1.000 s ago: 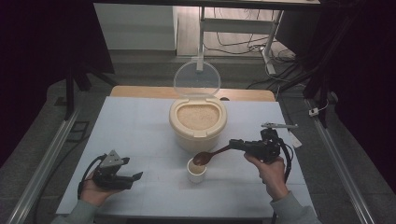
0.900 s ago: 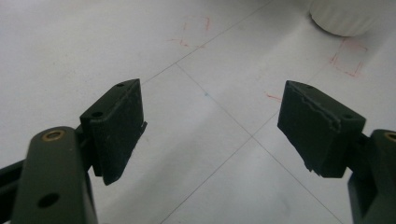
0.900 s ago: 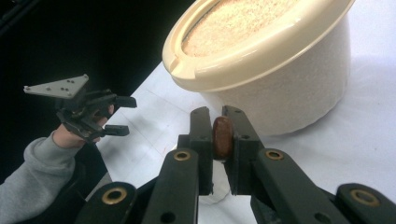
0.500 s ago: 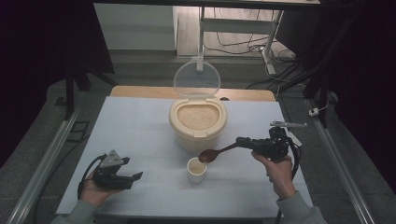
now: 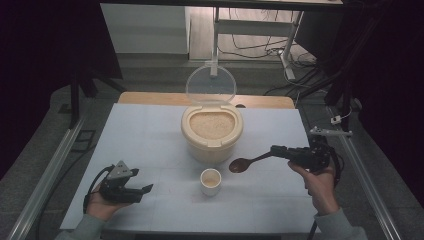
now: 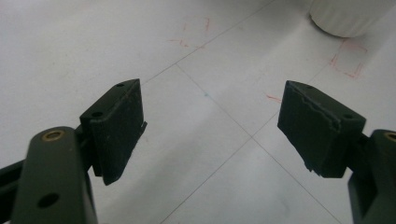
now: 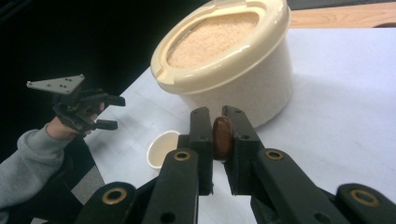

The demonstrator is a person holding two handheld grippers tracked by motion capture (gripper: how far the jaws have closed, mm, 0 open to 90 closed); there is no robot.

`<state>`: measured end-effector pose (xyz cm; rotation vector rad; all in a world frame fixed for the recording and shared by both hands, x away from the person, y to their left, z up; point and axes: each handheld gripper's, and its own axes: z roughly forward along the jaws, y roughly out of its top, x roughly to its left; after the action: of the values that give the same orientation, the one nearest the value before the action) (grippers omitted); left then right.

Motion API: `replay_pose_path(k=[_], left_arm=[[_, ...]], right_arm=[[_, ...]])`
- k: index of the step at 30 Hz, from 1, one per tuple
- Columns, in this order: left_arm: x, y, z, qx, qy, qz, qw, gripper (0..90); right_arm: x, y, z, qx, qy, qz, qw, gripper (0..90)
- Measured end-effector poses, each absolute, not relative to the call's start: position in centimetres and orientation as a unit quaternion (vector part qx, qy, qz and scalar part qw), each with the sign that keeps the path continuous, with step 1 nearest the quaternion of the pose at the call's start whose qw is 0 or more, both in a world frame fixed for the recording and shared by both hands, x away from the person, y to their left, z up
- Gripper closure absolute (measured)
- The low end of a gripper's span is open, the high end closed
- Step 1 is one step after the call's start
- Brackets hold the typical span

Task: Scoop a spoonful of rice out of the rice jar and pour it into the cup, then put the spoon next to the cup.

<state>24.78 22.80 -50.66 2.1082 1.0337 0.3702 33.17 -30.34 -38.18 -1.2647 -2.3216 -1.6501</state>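
Right claw (image 5: 276,149) is clamped on a spoon (image 5: 241,164) held beside the cup (image 5: 210,180); left claw (image 5: 146,189) is spread wide, empty.

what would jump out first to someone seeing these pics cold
Most striking is the big cream container at the table's middle, its clear lid flipped up and pale grain filling it to the brim. Just right of it, the right gripper is shut on a brown spoon hanging above the table near a small white cup. The left gripper rests open at the near left.
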Motion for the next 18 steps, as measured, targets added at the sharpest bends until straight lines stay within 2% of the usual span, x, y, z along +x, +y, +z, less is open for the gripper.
replay_pose_path(k=[12,18], left_arm=[[24.8,22.8,-50.7,0.823,0.404,0.144,0.372,22.1],[24.8,22.8,-50.7,0.823,0.404,0.145,0.373,22.2]], right_arm=[[33.4,-30.7,-38.7,-0.403,-0.767,-0.498,0.025,82.7],[33.7,-29.5,-39.2,-0.381,-0.798,-0.463,0.064,82.7]])
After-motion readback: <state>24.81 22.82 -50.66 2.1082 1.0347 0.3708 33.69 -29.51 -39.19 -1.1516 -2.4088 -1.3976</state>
